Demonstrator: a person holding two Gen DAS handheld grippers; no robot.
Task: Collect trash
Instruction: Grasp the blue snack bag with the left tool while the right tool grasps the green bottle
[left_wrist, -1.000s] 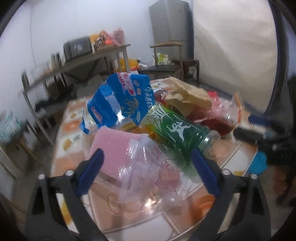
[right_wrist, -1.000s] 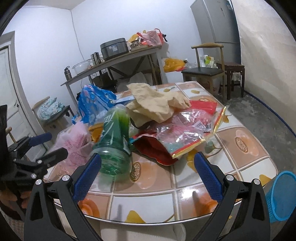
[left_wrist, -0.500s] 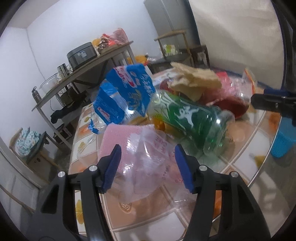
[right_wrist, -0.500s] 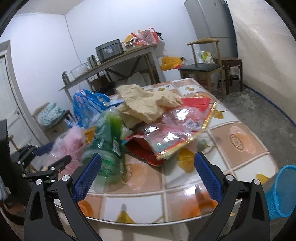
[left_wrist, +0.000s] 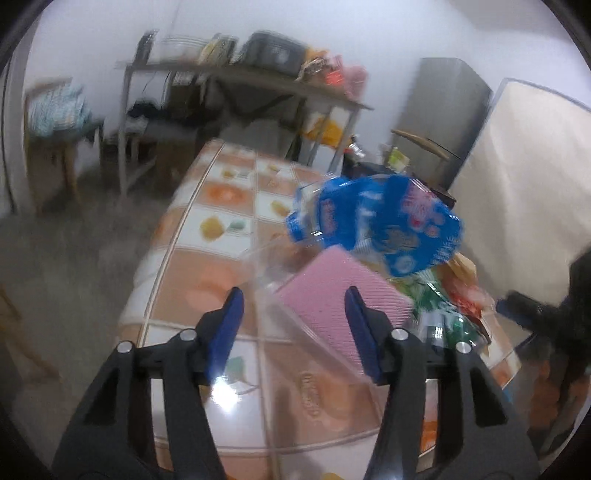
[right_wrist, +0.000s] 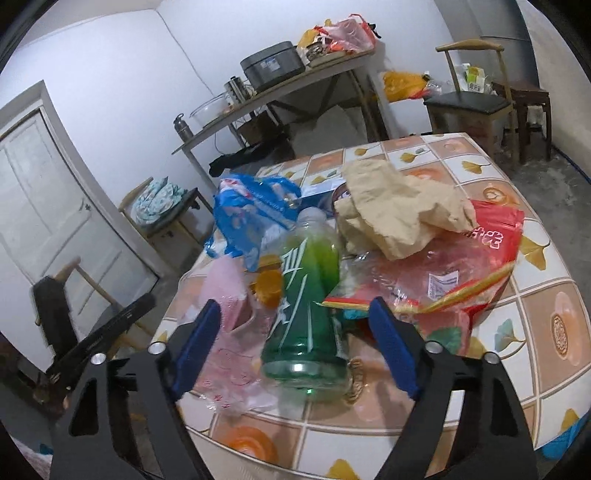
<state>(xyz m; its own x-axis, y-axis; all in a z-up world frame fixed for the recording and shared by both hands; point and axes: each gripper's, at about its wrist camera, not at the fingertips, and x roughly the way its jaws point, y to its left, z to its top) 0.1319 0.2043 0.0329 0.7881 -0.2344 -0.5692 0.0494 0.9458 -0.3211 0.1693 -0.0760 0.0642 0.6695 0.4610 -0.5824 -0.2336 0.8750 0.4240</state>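
Grippers tilt down, jaws closing but parted: my right gripper straddles the bottle; my left gripper, the pink packet.

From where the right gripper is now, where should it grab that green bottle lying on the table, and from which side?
Take the green bottle across its wide lower body, near the base that faces the right gripper. It lies on its side, neck pointing away, so coming straight in from the table's near edge looks best, one finger on each flank. The jaws, which have just been closing, already straddle it without pressing.
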